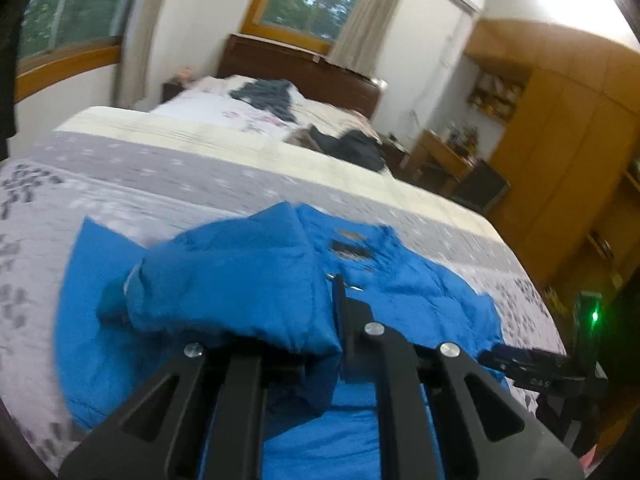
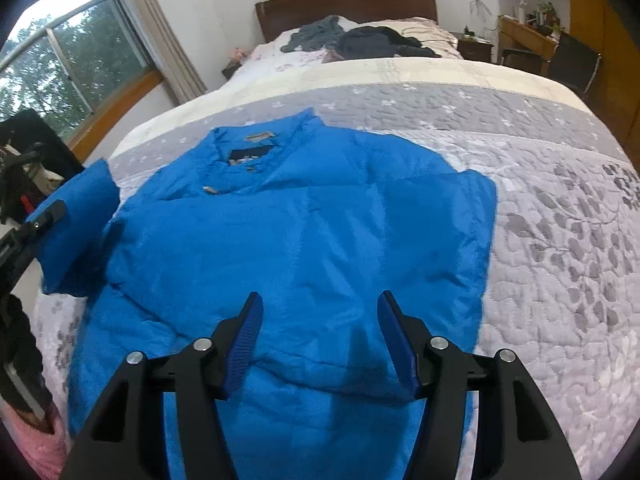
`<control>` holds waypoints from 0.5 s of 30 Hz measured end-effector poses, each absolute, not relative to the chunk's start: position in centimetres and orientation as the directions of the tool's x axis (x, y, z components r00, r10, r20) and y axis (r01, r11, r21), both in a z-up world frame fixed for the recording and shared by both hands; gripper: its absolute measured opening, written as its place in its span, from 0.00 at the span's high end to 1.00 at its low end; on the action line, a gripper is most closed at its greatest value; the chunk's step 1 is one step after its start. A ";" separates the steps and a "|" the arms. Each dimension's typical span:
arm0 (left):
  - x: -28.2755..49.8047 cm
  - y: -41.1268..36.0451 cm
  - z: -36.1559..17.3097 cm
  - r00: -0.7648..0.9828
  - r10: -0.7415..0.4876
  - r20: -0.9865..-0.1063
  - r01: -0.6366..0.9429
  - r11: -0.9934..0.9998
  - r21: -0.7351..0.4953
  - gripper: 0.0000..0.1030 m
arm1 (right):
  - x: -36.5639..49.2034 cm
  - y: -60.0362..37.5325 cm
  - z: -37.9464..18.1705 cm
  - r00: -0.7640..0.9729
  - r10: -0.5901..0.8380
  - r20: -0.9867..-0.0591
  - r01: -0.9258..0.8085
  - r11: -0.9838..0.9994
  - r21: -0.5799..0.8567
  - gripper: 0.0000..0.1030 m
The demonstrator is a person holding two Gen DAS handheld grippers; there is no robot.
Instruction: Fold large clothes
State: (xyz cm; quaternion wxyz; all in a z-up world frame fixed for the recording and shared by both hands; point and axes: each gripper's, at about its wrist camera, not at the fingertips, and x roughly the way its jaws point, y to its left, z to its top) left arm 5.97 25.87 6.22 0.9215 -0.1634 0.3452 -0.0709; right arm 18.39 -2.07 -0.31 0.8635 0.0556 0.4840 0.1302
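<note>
Quilted grey bedspread (image 2: 540, 240), puffy blue jacket (image 2: 304, 216), left gripper (image 1: 320, 320) jaws pinching sleeve, right gripper (image 2: 320, 332) jaws spread

Soft window daylight, motion blur

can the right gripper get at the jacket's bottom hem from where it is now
Probably yes: the right gripper is open just above the jacket, with nothing between its fingers and the fabric.

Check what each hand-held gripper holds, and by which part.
Left hand-held gripper is shut on the blue jacket, gripping a lifted sleeve. Right hand-held gripper is open, holding nothing.
</note>
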 end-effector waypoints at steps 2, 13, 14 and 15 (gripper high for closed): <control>6.8 23.4 5.1 0.729 -0.269 -0.630 0.058 0.940 -0.335 0.92 | 18.7 -2.5 -0.7 0.492 0.270 -0.828 -0.155 0.963 0.221 0.42; 10.6 18.9 -2.8 0.557 -0.327 -0.764 0.072 0.935 -0.347 0.87 | 19.8 -3.5 -2.3 0.455 0.282 -0.845 -0.133 0.960 0.248 0.42; 10.6 19.4 -3.1 0.546 -0.340 -0.766 0.072 0.930 -0.362 0.86 | 19.7 -3.5 -2.4 0.452 0.283 -0.846 -0.133 0.959 0.250 0.42; 10.4 19.7 -3.2 0.539 -0.351 -0.766 0.077 0.926 -0.370 0.86 | 19.7 -3.5 -2.4 0.451 0.284 -0.846 -0.133 0.959 0.250 0.42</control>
